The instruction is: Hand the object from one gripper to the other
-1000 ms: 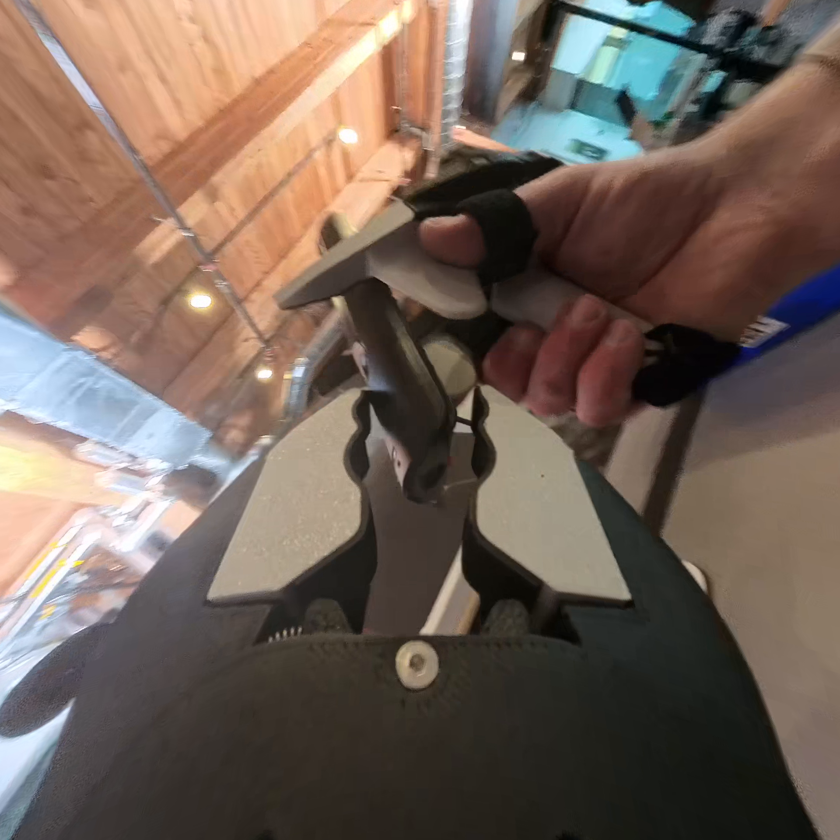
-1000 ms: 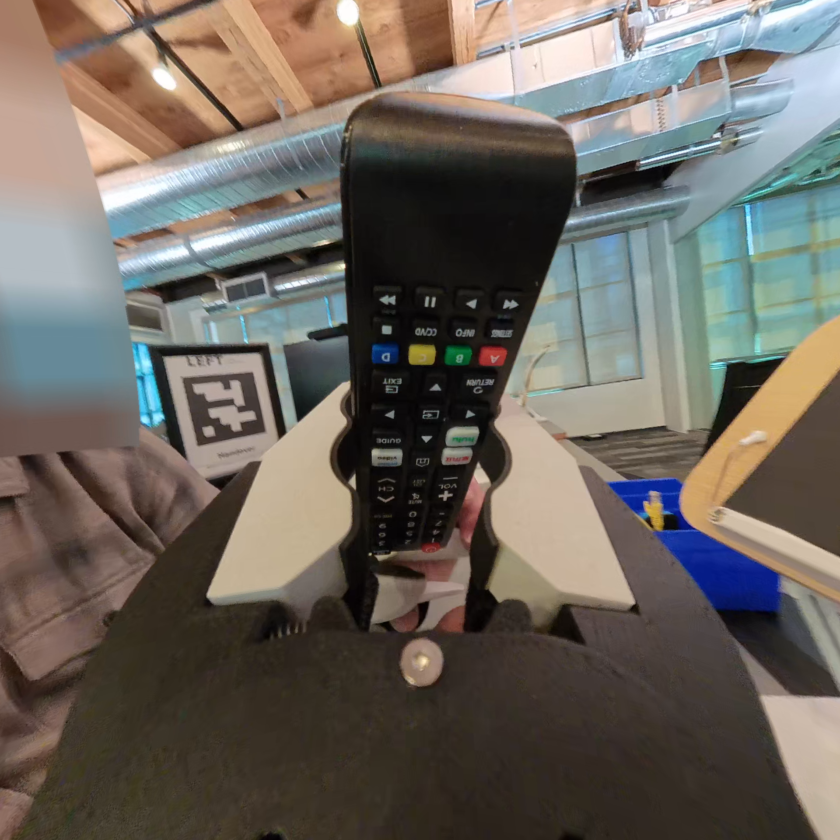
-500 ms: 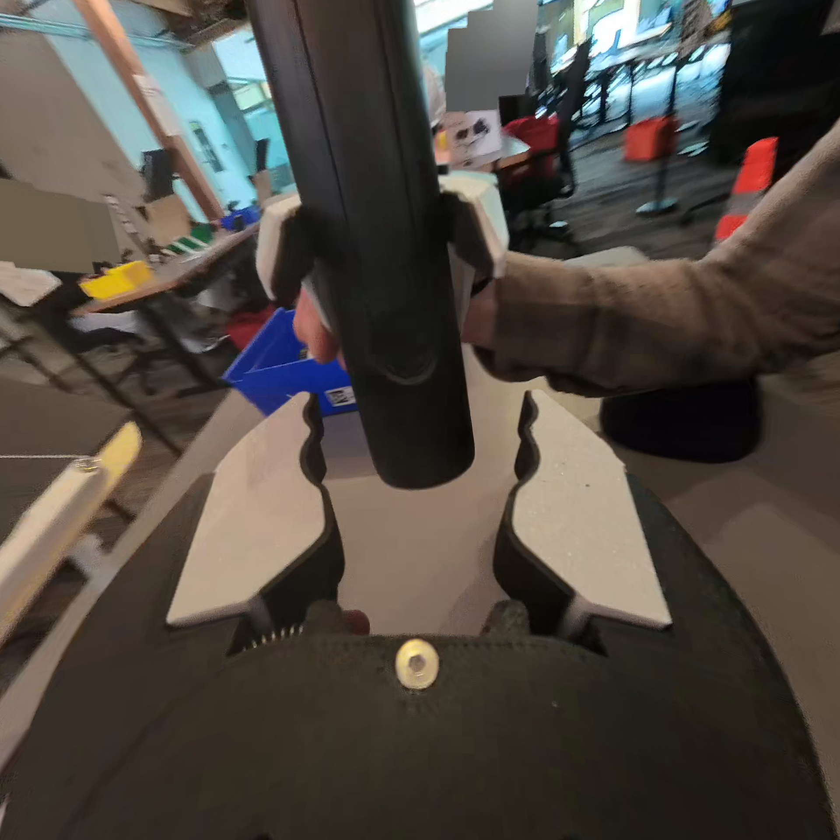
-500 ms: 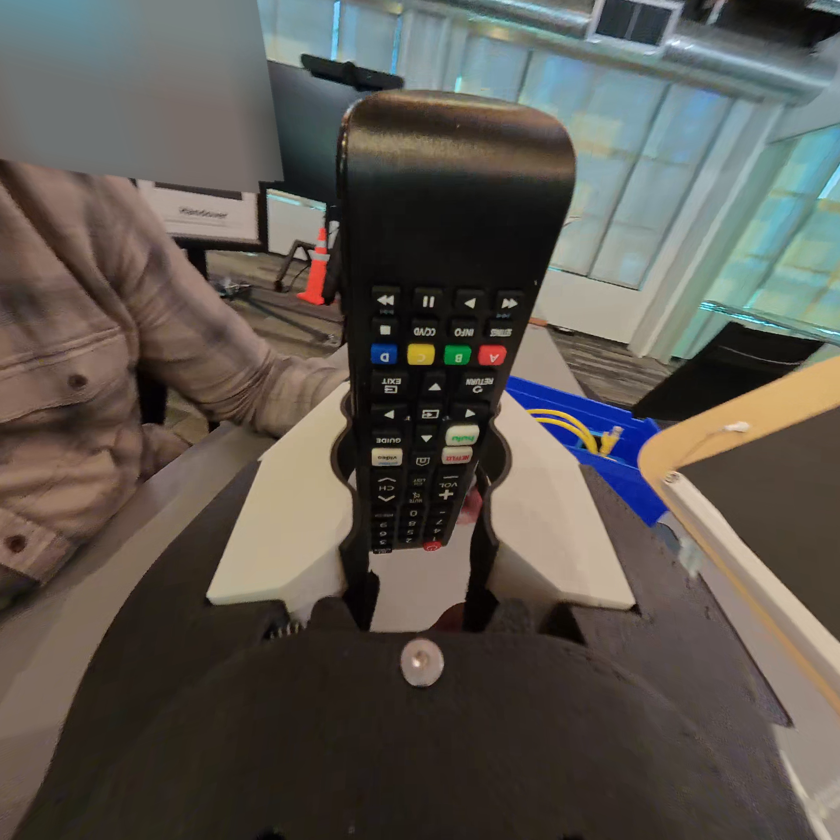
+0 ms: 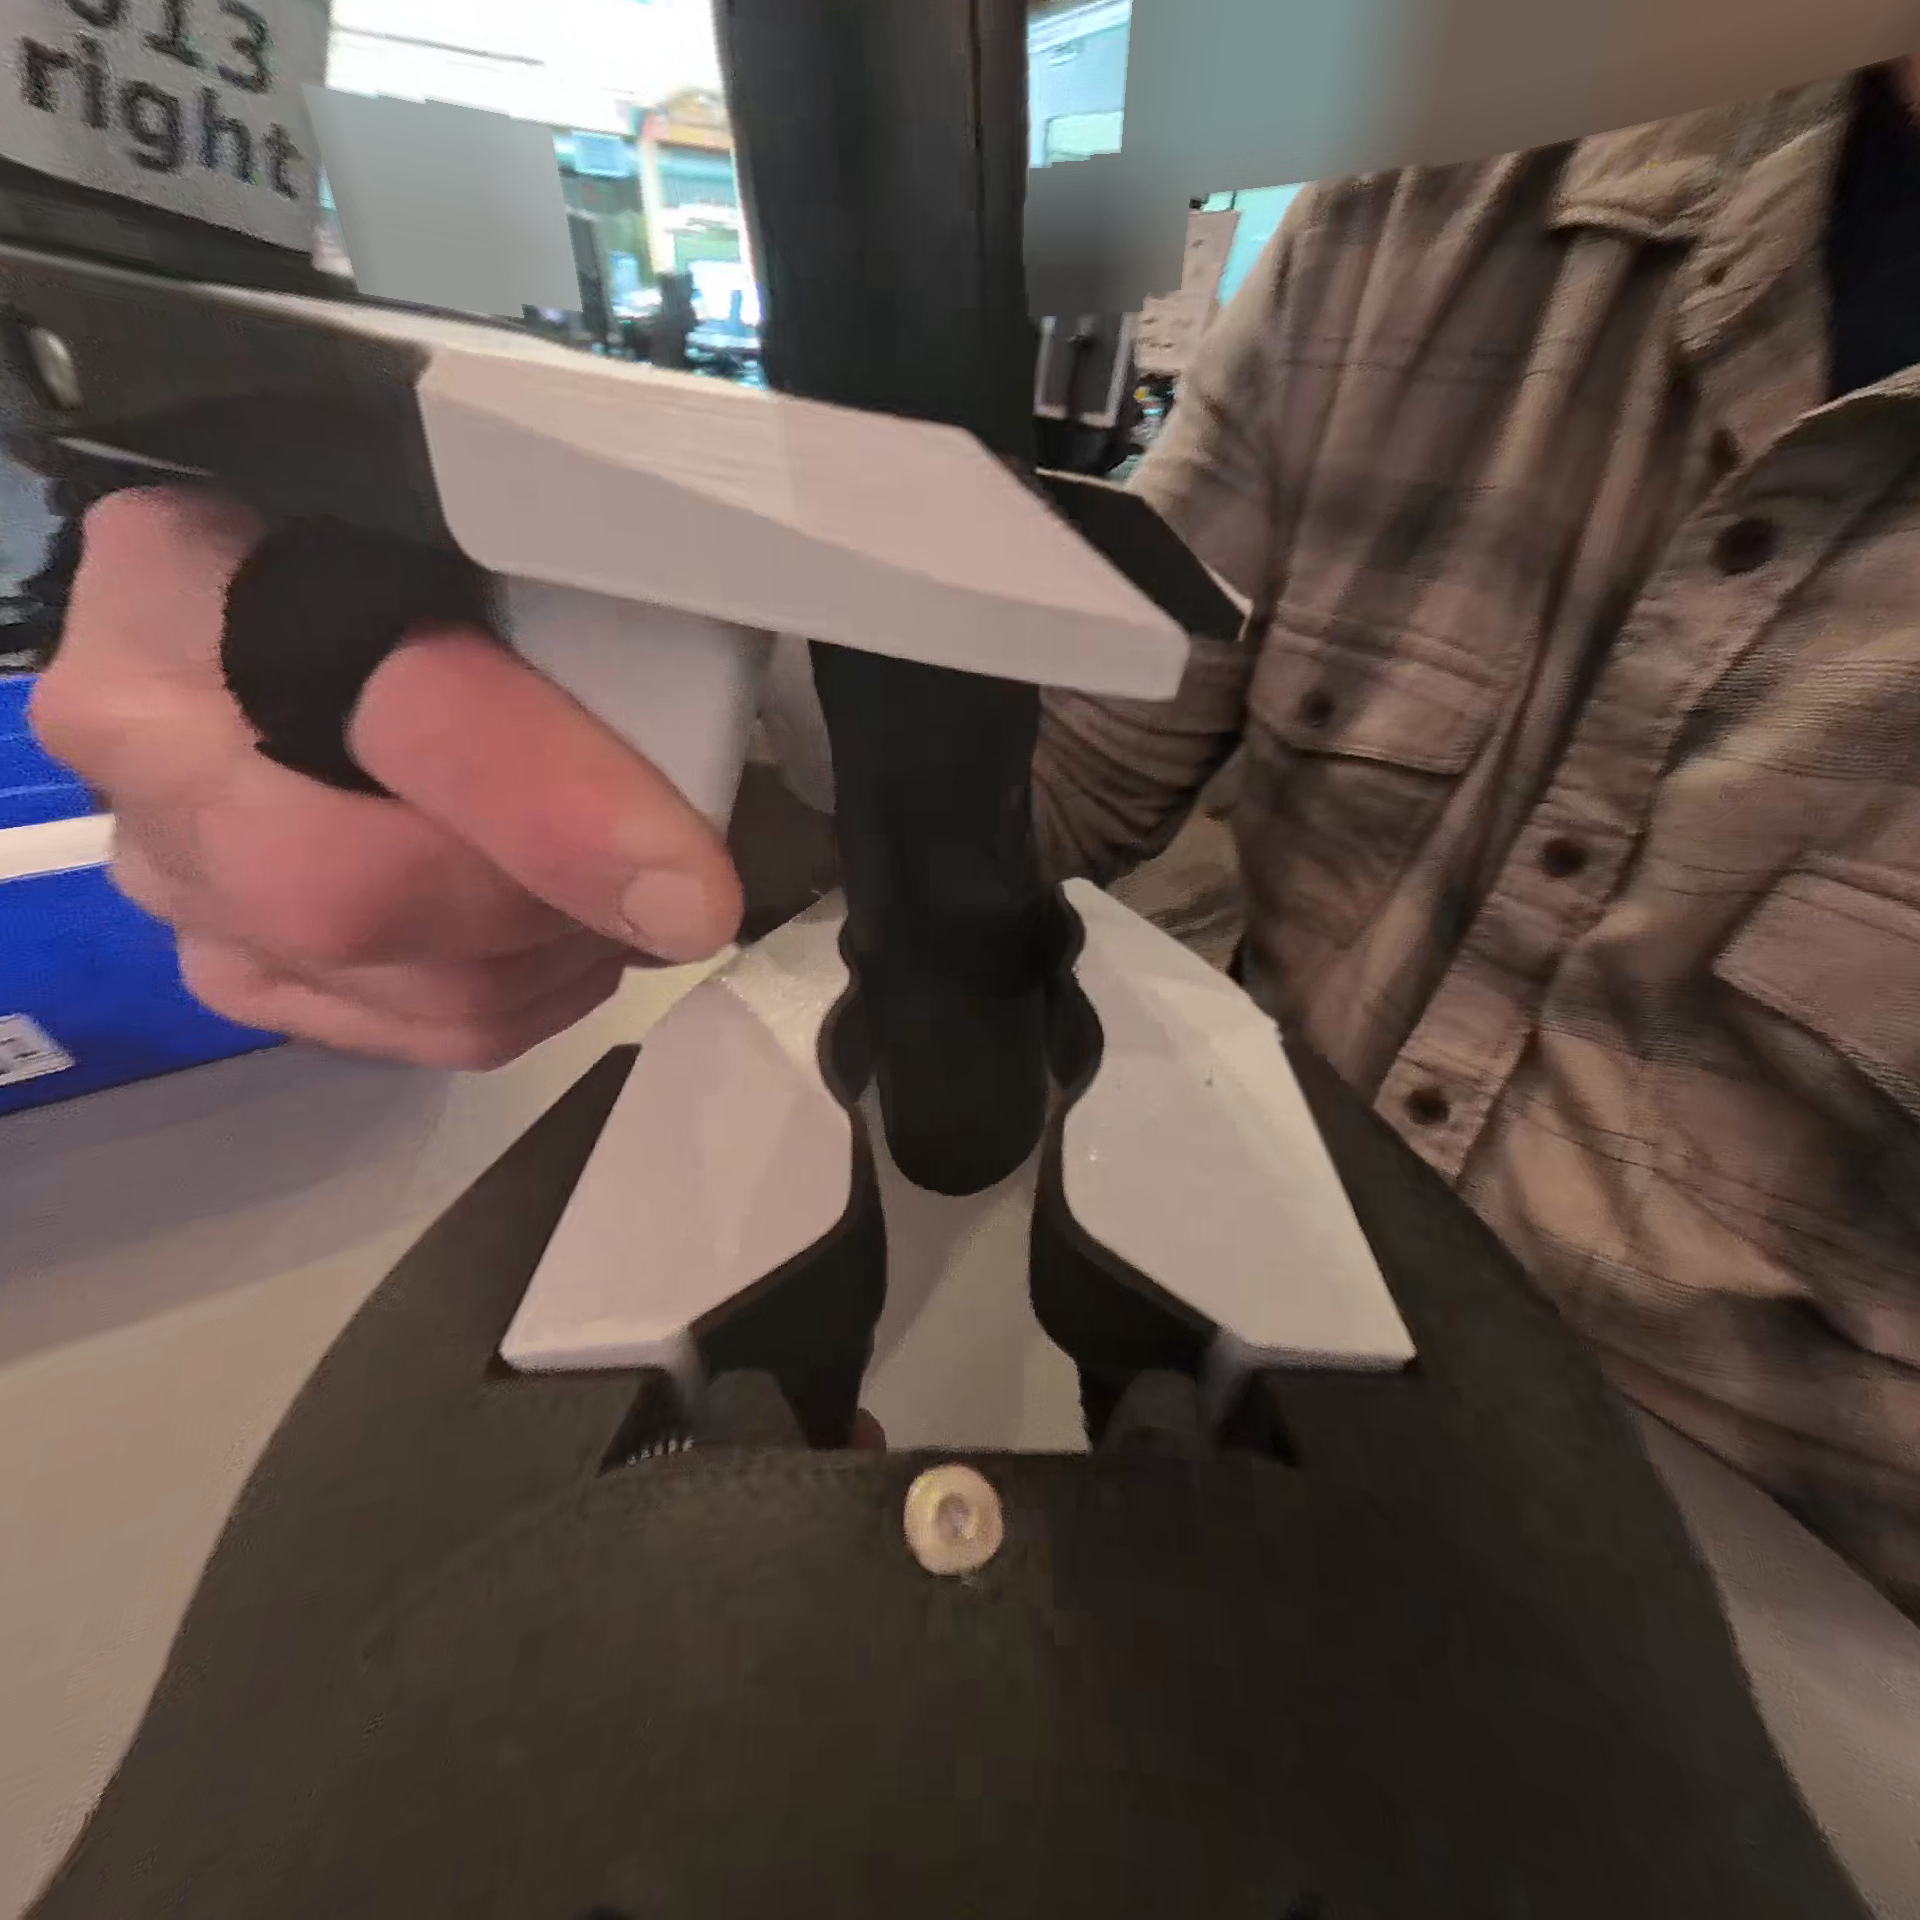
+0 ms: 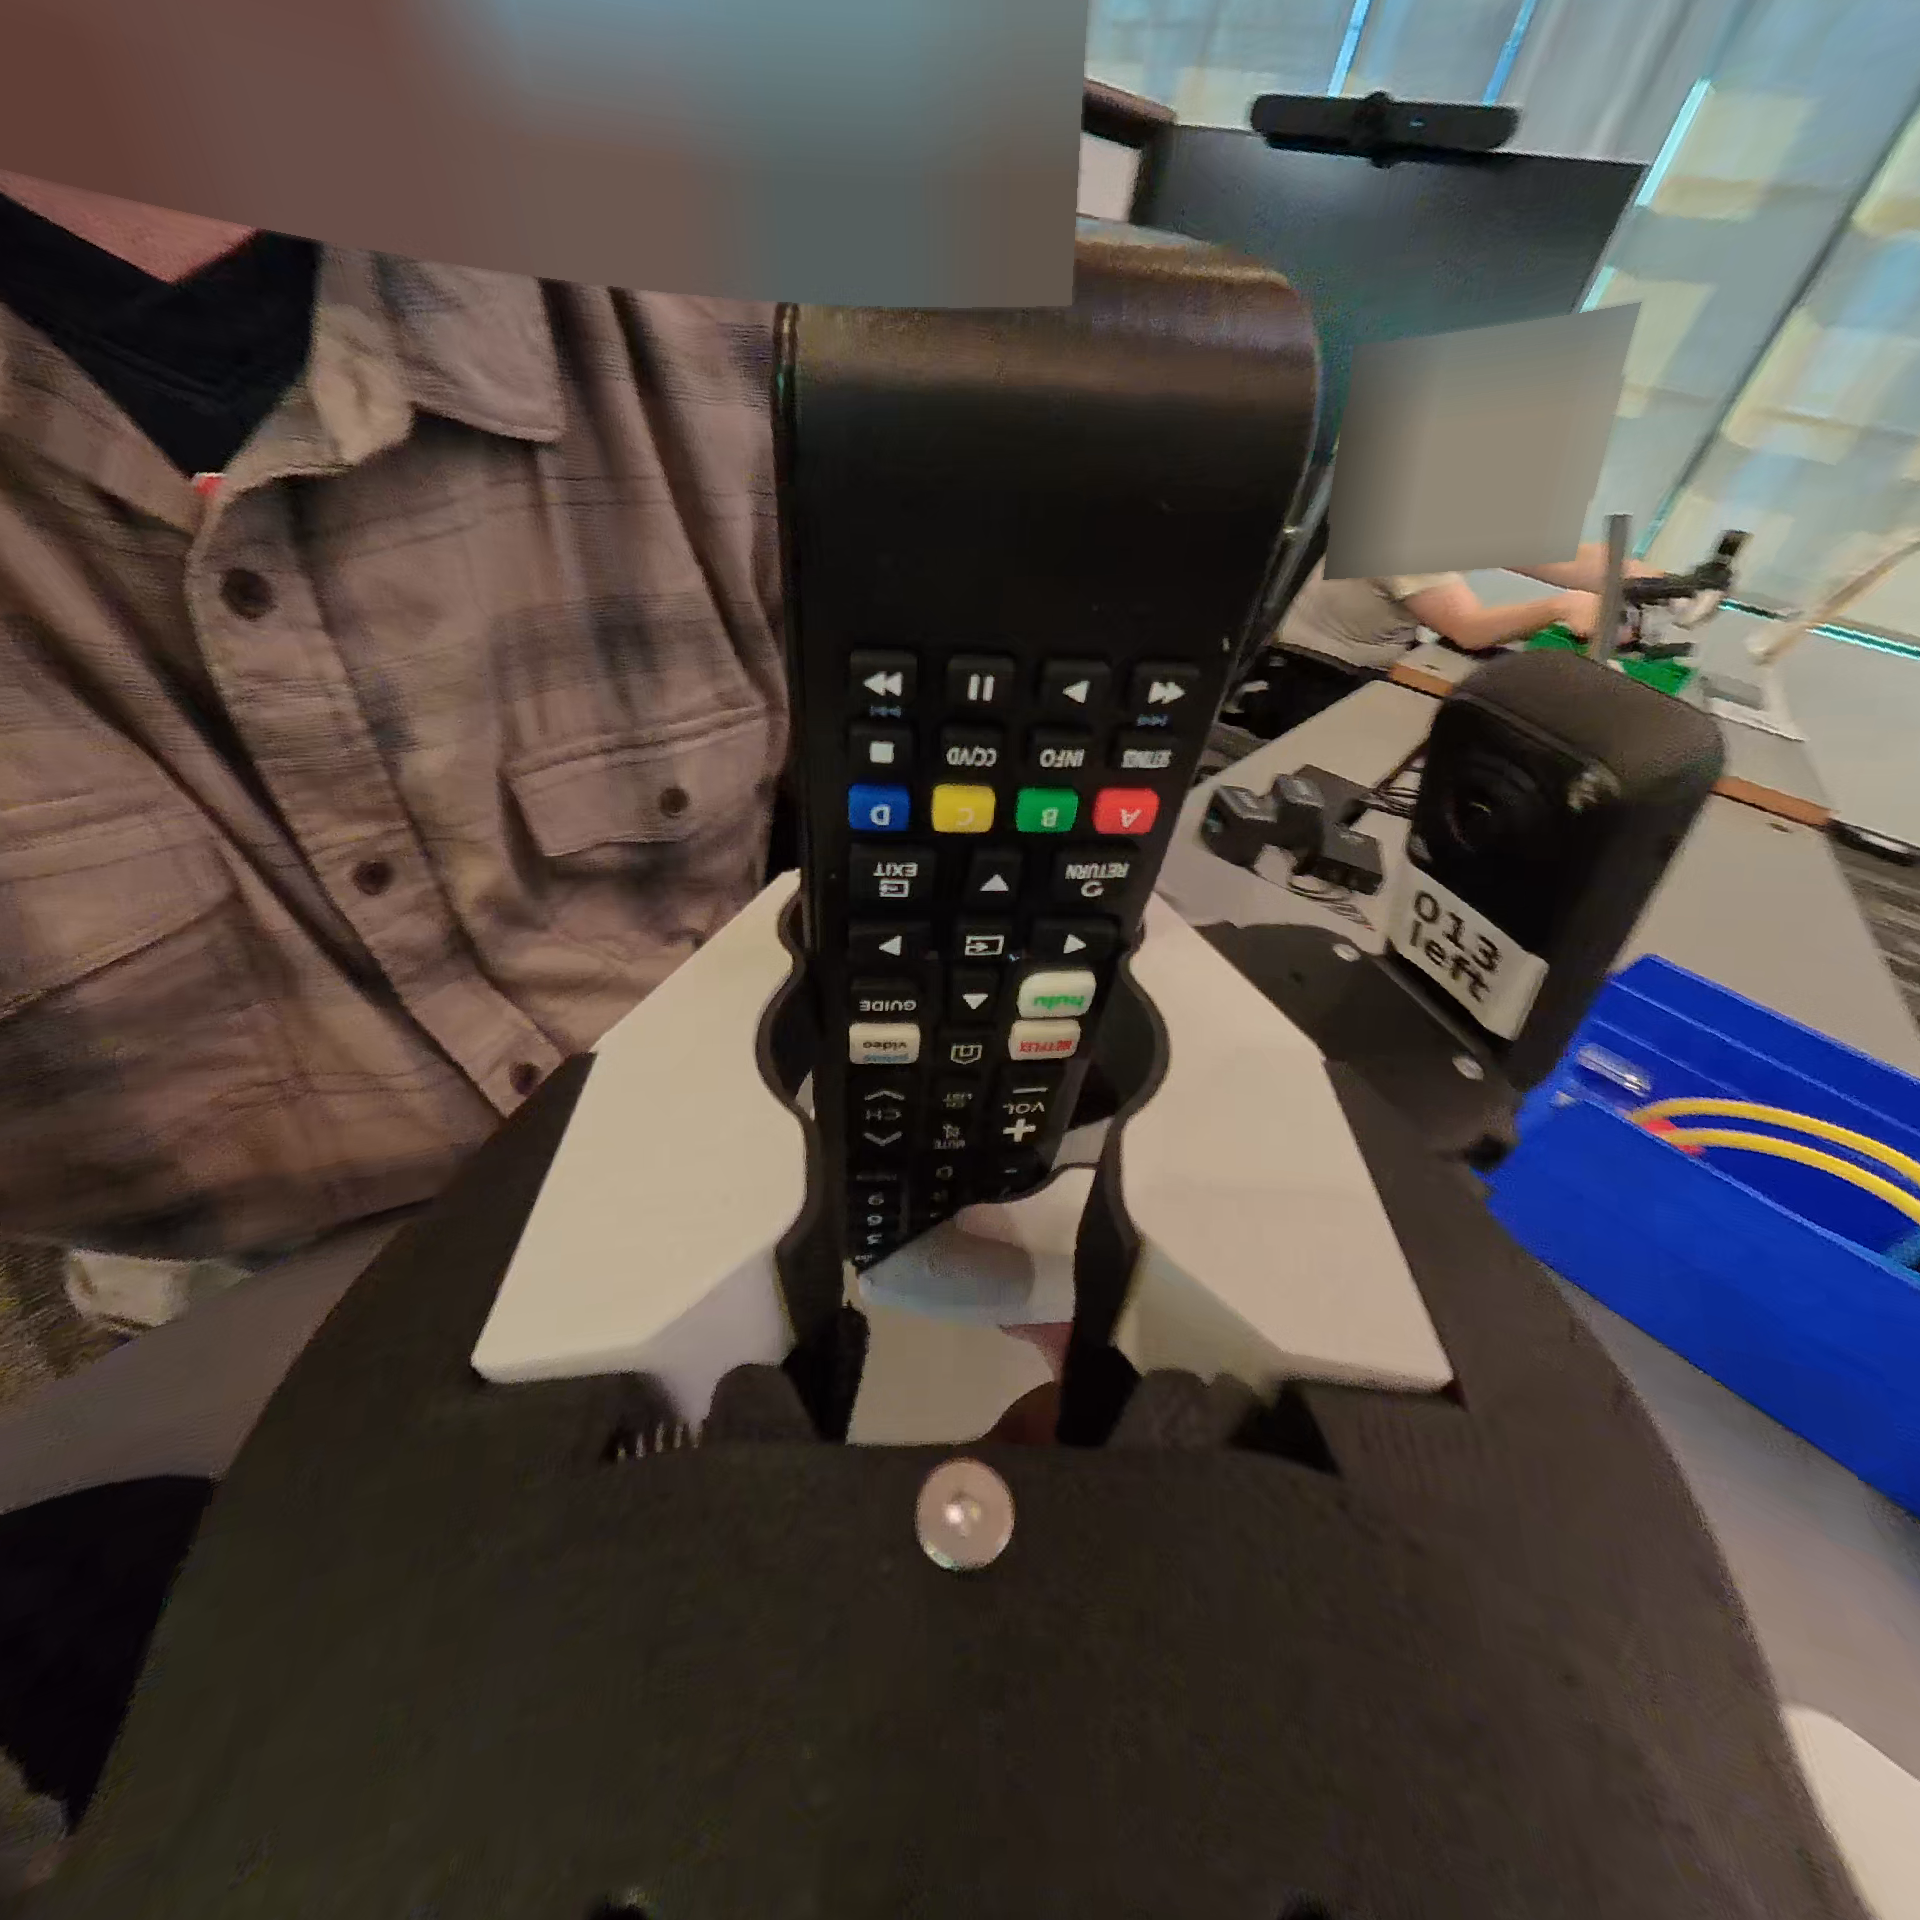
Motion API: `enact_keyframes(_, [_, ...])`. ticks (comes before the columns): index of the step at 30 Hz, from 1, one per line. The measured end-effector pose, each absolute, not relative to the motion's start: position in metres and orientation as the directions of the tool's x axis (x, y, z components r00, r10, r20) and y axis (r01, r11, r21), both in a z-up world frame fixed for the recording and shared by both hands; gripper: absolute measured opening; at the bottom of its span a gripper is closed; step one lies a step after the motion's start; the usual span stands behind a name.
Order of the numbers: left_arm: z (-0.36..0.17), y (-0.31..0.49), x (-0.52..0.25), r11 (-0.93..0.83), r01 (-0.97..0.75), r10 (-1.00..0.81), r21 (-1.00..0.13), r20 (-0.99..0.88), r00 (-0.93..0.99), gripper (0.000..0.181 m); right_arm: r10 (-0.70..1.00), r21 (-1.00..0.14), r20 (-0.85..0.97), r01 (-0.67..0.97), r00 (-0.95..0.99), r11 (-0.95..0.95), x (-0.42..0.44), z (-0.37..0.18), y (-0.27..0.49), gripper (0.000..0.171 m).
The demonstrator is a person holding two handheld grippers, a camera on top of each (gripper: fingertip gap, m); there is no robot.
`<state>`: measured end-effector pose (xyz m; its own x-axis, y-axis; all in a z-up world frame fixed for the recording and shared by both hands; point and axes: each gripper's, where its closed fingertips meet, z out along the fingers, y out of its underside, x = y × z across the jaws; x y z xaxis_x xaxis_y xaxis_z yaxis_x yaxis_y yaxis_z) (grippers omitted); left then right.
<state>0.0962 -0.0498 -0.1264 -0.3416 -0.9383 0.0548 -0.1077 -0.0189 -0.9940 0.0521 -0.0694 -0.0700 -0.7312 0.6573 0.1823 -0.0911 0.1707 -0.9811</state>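
Both tongs point(image 5: 956, 1039) seemingly clamp the upright remote point(image 6: 1039, 644); hand point(image 5: 343, 810) alongside.

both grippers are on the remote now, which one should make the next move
Right. The left gripper has its fingers pressed on both sides of the remote's end, so it looks able to carry it. The right gripper clamps the button section, so opening and backing off is probably next.

Remote control point(image 6: 1023, 790): long, black, slim. Button face carries rows of small black keys, one row of blue, yellow, green and red keys, and a few white ones near the lower end. Stands upright in the air. Its plain black back and rounded end point(image 5: 951, 1039) show in the left wrist view.
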Motion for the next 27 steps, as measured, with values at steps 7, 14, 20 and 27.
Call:
enact_keyframes(7, [-0.127, -0.063, 0.1, -0.011, -0.061, -0.909, -0.998, 0.035, -0.414, 0.025, 0.594, -0.985, 0.164, -0.094, -0.788, 0.148, 0.058, -0.071, -0.082, 0.051])
enact_keyframes(14, [-0.127, -0.077, 0.102, -0.043, -0.065, -0.874, -0.997, 0.069, -0.481, 0.054, 0.594, -0.982, 0.174, -0.097, -0.785, 0.16, 0.058, -0.071, -0.083, 0.05])
enact_keyframes(20, [-0.135, -0.076, 0.113, -0.012, -0.086, -0.89, -0.996, 0.05, -0.453, 0.027, 0.581, -0.983, 0.165, -0.087, -0.797, 0.16, 0.057, -0.074, -0.087, 0.051])
enact_keyframes(27, [-0.131, -0.067, 0.111, 0.041, -0.052, -0.917, -0.998, -0.016, -0.399, 0.026, 0.668, -0.982, 0.187, -0.12, -0.72, 0.145, 0.046, -0.063, -0.073, 0.068])
